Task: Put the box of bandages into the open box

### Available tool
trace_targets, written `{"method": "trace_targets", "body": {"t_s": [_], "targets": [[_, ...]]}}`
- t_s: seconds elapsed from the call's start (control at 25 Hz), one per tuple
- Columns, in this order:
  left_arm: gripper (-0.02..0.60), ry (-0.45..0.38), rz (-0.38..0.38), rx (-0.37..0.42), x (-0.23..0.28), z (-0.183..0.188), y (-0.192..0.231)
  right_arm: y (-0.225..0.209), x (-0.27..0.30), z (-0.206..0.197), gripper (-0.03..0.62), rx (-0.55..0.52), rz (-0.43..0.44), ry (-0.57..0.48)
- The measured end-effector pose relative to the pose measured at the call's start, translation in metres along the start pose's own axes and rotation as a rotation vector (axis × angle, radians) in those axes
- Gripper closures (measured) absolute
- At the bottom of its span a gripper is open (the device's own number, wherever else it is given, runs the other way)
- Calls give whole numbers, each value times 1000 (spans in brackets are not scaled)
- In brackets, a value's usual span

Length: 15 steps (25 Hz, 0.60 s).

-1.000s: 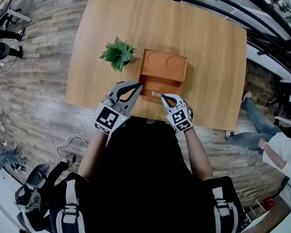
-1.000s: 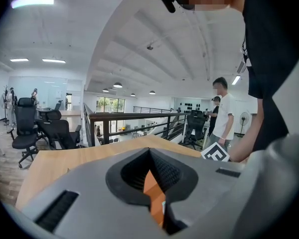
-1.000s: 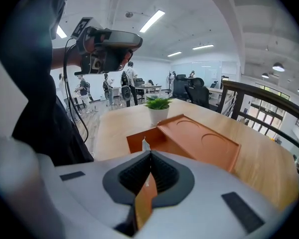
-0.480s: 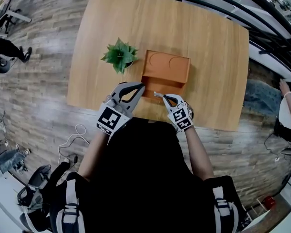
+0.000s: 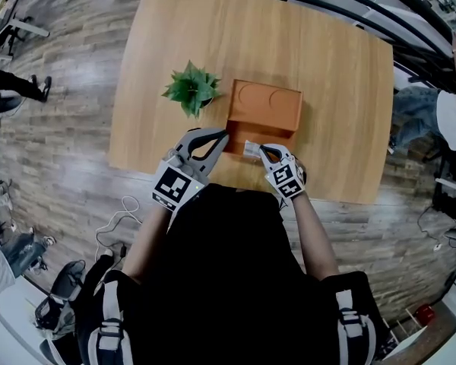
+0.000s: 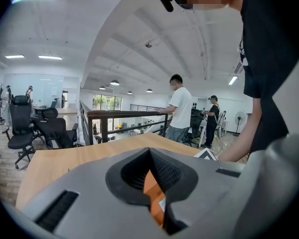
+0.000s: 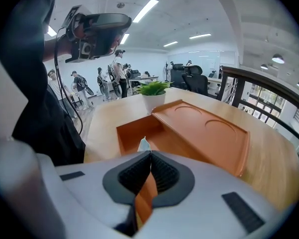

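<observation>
Table (image 5: 334,90) carries the orange open box (image 5: 267,109). Left gripper (image 5: 220,134) waits at its near corner, jaws together, empty. Right gripper (image 5: 261,150) has sunk slightly, jaws pinched on the box of bandages (image 5: 251,149), now above the open compartment; release seems near.

We see the table (image 5: 327,67) of smooth, matt light wood; on it the open box (image 5: 266,105) looks smooth and matt, like plastic; the box of bandages (image 5: 251,149) looks like pale card.

You're in an open-plan office; swivel chairs (image 6: 21,126) stand on your left; strip lights (image 6: 50,57) run along the ceiling; a railing (image 6: 114,114) edges this upper floor.
</observation>
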<state>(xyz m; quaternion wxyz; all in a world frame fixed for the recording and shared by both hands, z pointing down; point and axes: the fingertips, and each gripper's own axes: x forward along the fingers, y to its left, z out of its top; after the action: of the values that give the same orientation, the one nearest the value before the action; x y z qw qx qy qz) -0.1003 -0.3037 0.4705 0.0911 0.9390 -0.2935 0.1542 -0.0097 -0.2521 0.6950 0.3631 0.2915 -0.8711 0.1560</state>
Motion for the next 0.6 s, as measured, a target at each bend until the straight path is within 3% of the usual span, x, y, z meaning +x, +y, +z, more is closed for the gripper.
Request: {"method": "trace_targets", "body": {"t_s": [0.32, 0.48, 0.6], "targets": [[562, -2, -23, -1, 1, -3, 7, -4, 11, -4, 566, -95, -58, 70], [563, -12, -30, 6, 2, -2, 9, -6, 15, -4, 563, -90, -69, 77], [561, 0, -32, -1, 0, -5, 11, -6, 19, -7, 511, -78, -73, 94]]}}
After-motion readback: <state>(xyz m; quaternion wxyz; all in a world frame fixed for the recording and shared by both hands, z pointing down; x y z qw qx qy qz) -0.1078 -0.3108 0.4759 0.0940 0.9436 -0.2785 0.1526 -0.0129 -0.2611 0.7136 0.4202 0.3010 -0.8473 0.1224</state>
